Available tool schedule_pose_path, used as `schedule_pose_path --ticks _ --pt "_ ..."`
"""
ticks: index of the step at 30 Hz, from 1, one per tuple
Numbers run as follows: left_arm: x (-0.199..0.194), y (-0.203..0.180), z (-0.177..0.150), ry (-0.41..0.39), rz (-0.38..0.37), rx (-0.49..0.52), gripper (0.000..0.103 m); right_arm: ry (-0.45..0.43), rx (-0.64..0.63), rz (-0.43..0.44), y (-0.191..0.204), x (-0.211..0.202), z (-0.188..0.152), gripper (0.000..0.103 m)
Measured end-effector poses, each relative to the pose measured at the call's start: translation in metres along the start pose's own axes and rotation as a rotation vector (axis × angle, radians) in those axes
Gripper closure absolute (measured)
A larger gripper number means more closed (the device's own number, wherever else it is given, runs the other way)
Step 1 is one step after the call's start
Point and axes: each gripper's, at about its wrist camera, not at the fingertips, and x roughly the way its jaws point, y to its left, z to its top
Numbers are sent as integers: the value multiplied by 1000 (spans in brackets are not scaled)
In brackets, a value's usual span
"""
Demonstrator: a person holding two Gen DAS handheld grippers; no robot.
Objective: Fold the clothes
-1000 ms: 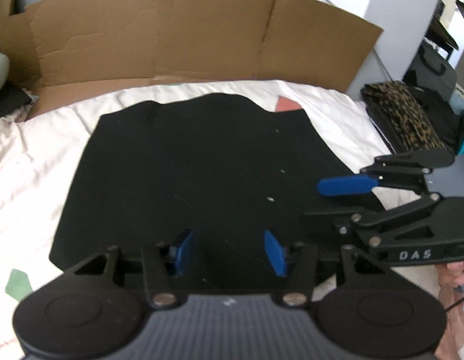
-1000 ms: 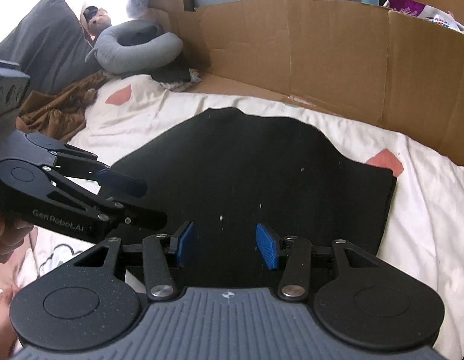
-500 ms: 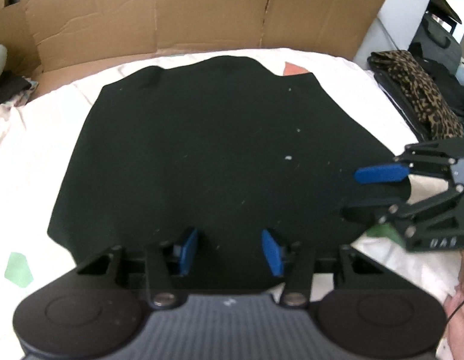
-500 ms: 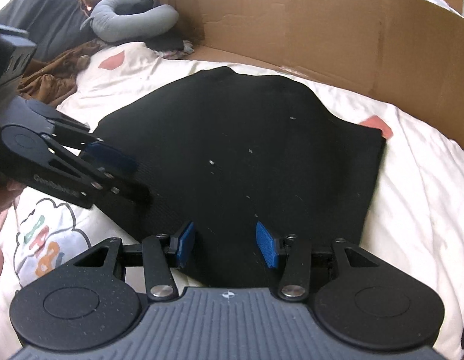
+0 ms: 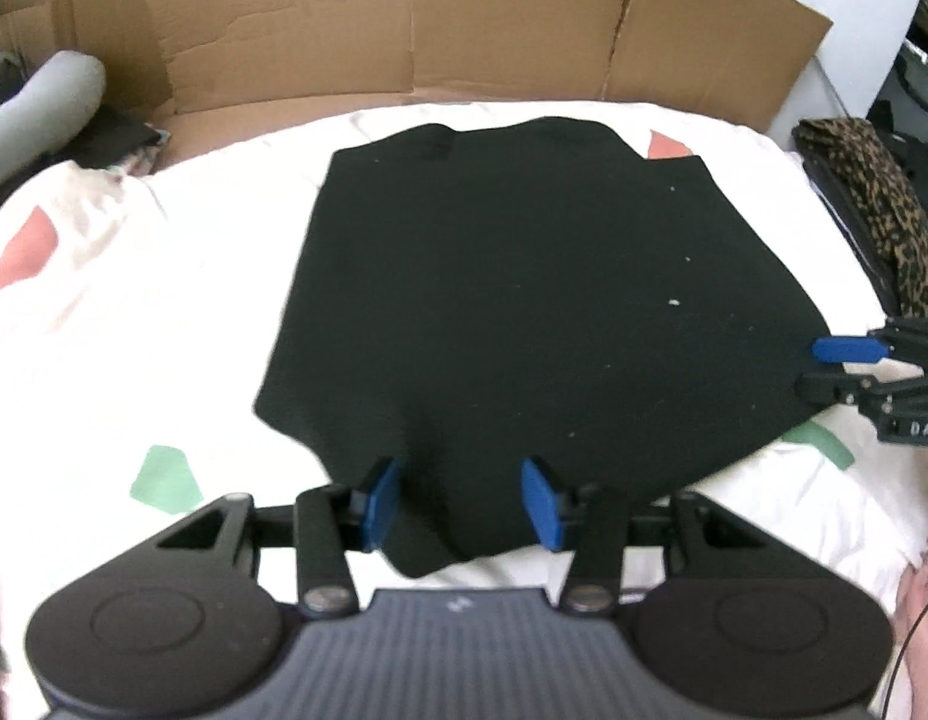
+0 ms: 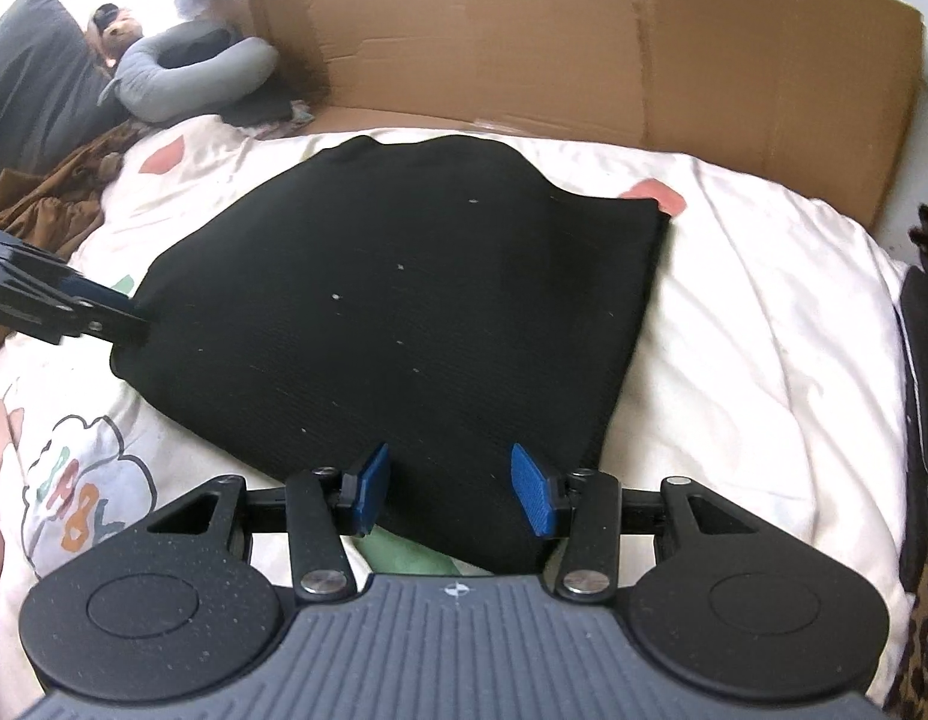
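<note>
A black garment lies spread flat on the white bedsheet. My left gripper hangs over its near left corner; the blue pads stand apart on either side of the cloth's edge and do not press it. My right gripper is over the near right corner of the garment, open, with the hem between its pads. Each gripper shows in the other's view: the right gripper at the garment's right edge, the left gripper at its left edge.
A cardboard wall stands behind the bed. A leopard-print cloth and dark bags lie off the right side. A grey neck pillow, a dark cushion and brown fabric sit at the far left. Sheet shows around the garment.
The two grippers have moved apart along the garment's near edge, left going left and right going right. Both now sit at the near corners, with the hem between their pads.
</note>
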Motion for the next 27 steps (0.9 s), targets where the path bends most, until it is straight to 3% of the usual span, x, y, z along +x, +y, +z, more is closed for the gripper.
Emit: schedule_pose_path --ticks 7,13,27 --pt "-22 13 -8 -41 47 -3 53 22 85 -77 -17 -8 -1 52" --pt "-24 29 -17 -90 38 -182 52 29 157 -95 -35 -17 -2 52" --pt "-9 14 -31 -74 22 -112 53 32 371 52 -45 -25 -12 52"
